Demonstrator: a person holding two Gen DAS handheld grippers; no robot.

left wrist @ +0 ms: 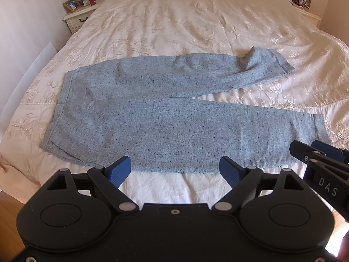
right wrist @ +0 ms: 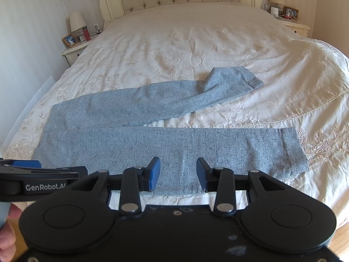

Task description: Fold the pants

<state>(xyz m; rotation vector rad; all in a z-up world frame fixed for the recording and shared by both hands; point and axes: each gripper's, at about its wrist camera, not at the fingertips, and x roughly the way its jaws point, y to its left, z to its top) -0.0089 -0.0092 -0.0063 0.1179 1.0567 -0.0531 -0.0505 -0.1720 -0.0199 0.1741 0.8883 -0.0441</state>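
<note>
Left wrist view: the pants lie flat across the near part of the bed, waistband to the left, legs running right and parted at the cuffs; the far cuff is rumpled. The left gripper is spread wide and holds nothing, poised over the near leg's edge. The right gripper is partly spread, also holding nothing. The fabric appears soft, light and limp; pinch at waistband and cuff edges, since it will likely sag between holds.

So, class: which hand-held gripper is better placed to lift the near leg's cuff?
Likely the right hand-held gripper: it hangs open nearer the cuff; the left hand-held gripper sits toward the waistband.
</note>
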